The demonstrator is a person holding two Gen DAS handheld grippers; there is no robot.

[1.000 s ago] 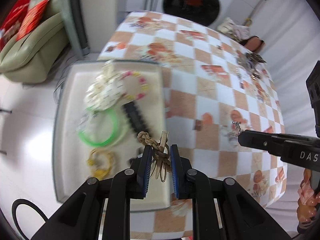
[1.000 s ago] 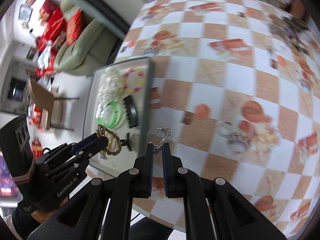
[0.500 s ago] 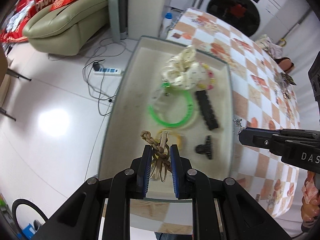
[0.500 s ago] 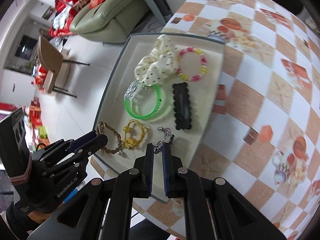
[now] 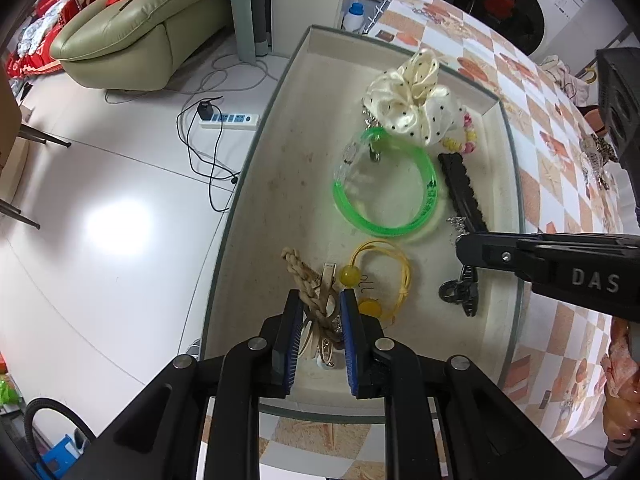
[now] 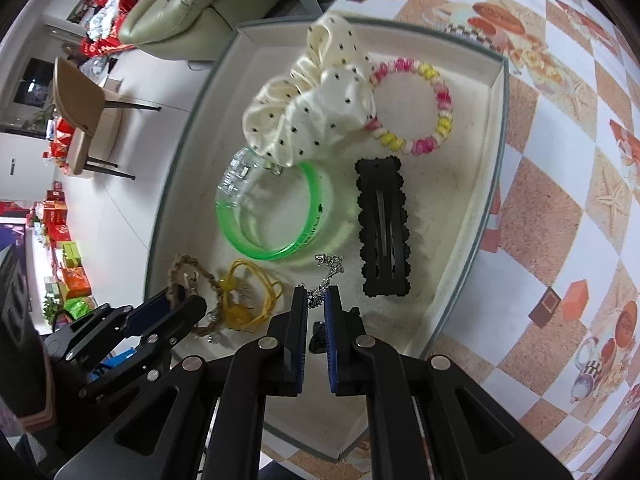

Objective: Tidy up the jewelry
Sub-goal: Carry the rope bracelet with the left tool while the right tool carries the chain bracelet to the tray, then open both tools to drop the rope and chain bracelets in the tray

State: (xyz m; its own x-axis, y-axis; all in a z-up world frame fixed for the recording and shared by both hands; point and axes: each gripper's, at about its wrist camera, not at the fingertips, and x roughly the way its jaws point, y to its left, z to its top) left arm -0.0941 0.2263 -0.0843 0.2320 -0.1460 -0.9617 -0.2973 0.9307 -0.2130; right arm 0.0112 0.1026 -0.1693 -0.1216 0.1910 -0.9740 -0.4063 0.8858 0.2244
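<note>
A shallow beige tray (image 5: pixel 280 184) (image 6: pixel 472 208) holds a cream dotted scrunchie (image 5: pixel 412 100) (image 6: pixel 312 108), a green bangle (image 5: pixel 384 188) (image 6: pixel 268 216), a pink-yellow bead bracelet (image 6: pixel 416 108), a black hair clip (image 6: pixel 382 232) (image 5: pixel 462 192), a yellow hair tie (image 5: pixel 380 276) (image 6: pixel 250 296) and a small black claw clip (image 5: pixel 460 292). My left gripper (image 5: pixel 320 308) (image 6: pixel 176 304) is shut on a braided rope bracelet (image 5: pixel 304 276) low over the tray's near left part. My right gripper (image 6: pixel 316 304) (image 5: pixel 464 248) is shut on a thin silver chain (image 6: pixel 330 268) above the tray.
The tray sits at the edge of a table with an orange-checked cloth (image 6: pixel 560 200) (image 5: pixel 552 92). More jewelry lies on the cloth at far right (image 5: pixel 596 156). Beyond the edge are the floor, a power strip (image 5: pixel 228 120), a green sofa (image 5: pixel 140 28) and a chair (image 6: pixel 84 116).
Both grippers have moved from over the tablecloth to over the tray and come lower, each still holding its piece. The tray's contents have not moved.
</note>
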